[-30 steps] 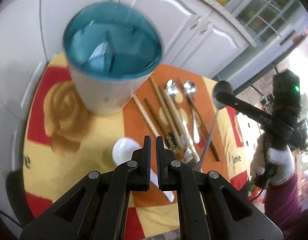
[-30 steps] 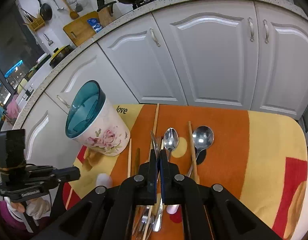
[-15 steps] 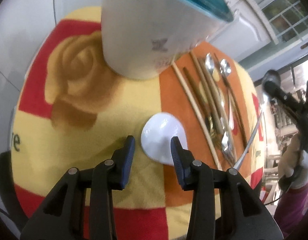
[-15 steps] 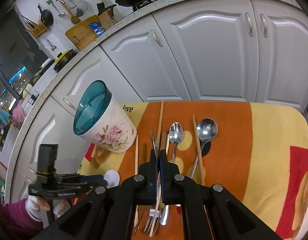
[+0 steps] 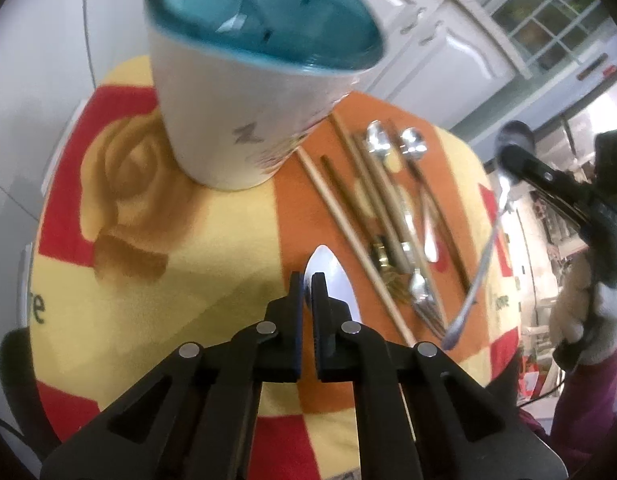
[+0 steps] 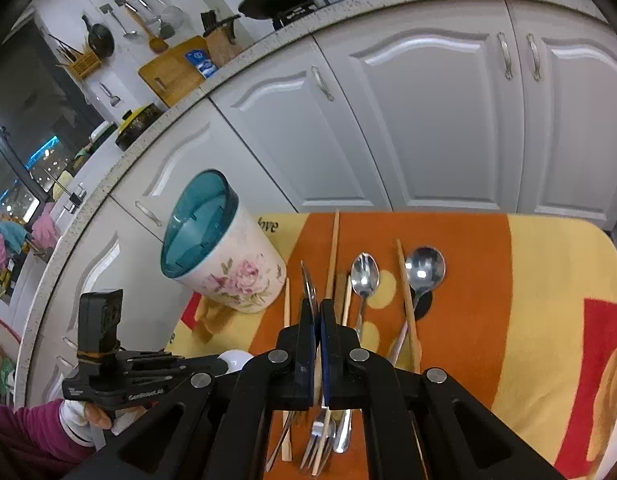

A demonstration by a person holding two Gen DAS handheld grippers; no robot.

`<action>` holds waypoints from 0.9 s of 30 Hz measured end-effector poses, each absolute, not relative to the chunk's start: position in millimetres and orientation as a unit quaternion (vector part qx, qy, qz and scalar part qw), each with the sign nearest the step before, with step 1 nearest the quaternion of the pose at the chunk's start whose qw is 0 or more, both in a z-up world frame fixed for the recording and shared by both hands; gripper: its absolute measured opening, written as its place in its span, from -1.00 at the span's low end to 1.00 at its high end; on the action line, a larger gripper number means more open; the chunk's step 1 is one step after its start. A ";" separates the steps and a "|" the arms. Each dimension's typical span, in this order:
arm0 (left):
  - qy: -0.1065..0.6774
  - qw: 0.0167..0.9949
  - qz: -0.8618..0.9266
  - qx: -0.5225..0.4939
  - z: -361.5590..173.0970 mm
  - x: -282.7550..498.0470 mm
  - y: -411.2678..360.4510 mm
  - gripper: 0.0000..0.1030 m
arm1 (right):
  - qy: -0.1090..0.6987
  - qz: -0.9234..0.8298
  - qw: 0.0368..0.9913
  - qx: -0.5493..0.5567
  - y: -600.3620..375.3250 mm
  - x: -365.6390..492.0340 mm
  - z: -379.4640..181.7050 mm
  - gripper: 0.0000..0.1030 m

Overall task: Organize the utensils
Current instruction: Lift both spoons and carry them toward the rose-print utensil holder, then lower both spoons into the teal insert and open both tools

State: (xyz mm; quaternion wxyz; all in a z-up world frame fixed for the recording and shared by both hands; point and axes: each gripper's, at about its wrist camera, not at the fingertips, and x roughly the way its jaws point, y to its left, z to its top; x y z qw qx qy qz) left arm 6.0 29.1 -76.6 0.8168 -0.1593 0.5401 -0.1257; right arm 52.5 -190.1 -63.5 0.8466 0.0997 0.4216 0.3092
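Note:
My left gripper (image 5: pixel 307 286) is shut on the white ceramic spoon (image 5: pixel 328 276) and holds it above the cloth, in front of the floral utensil holder (image 5: pixel 244 80) with its teal inside. My right gripper (image 6: pixel 317 308) is shut on a metal spoon (image 6: pixel 308 282), held off the table; that spoon (image 5: pixel 484 256) hangs in the air in the left wrist view. Chopsticks (image 6: pixel 331 256), two metal spoons (image 6: pixel 422 268) and forks (image 6: pixel 318 440) lie in a row on the orange stripe. The holder (image 6: pixel 224 248) stands left of them.
The small table carries a yellow, orange and red cloth (image 6: pixel 548 300). White kitchen cabinets (image 6: pixel 428 120) stand close behind it. The left gripper (image 6: pixel 120 376) and gloved hand show at the lower left of the right wrist view.
My left gripper opened around the white spoon's bowl, then shut on it and lifted it. My right gripper stayed shut on the metal spoon, nearly still.

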 end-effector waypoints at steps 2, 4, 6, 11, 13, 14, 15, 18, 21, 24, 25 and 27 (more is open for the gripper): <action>0.529 0.823 -0.131 -0.158 -64.9 0.5 29.1 -0.98 | 0.416 0.311 0.849 0.100 -190.1 51.5 -58.1 -0.96; 0.517 0.830 -0.137 -0.157 -51.6 -4.1 30.8 -0.99 | 0.409 0.315 0.851 0.098 -188.9 49.5 -51.3 -0.96; 0.505 0.838 -0.139 -0.155 -38.6 -8.4 33.6 -0.99 | 0.400 0.319 0.854 0.094 -187.4 47.7 -43.0 -0.96; 0.467 0.856 -0.146 -0.168 6.6 -17.7 52.8 -0.99 | 0.370 0.331 0.863 0.092 -178.9 48.7 -15.6 -0.96; 0.449 0.865 -0.147 -0.170 26.5 -17.8 61.2 -0.99 | 0.357 0.336 0.867 0.091 -173.0 50.7 -4.0 -0.96; 0.440 0.870 -0.145 -0.169 35.9 -14.5 62.5 -0.99 | 0.349 0.340 0.869 0.089 -168.4 52.2 3.4 -0.96; 0.426 0.879 -0.141 -0.164 49.8 -11.7 67.2 -0.99 | 0.342 0.342 0.871 0.088 -164.5 53.4 8.9 -0.96; 0.393 0.898 -0.125 -0.152 77.6 -1.7 78.8 -0.99 | 0.313 0.350 0.879 0.083 -146.4 60.6 32.7 -0.96; 0.353 0.923 -0.091 -0.128 101.8 15.1 89.5 -0.99 | 0.289 0.344 0.891 0.072 -126.1 70.1 51.7 -0.96; 0.328 0.937 -0.052 -0.107 109.0 32.3 97.9 -0.99 | 0.269 0.333 0.901 0.063 -105.8 82.6 64.2 -0.96; 0.321 0.941 -0.037 -0.099 108.5 38.7 99.8 -0.99 | 0.264 0.332 0.903 0.063 -100.9 86.9 66.5 -0.96; 0.310 0.947 -0.010 -0.080 103.8 48.9 100.8 -0.99 | 0.254 0.323 0.910 0.057 -88.8 95.7 69.6 -0.96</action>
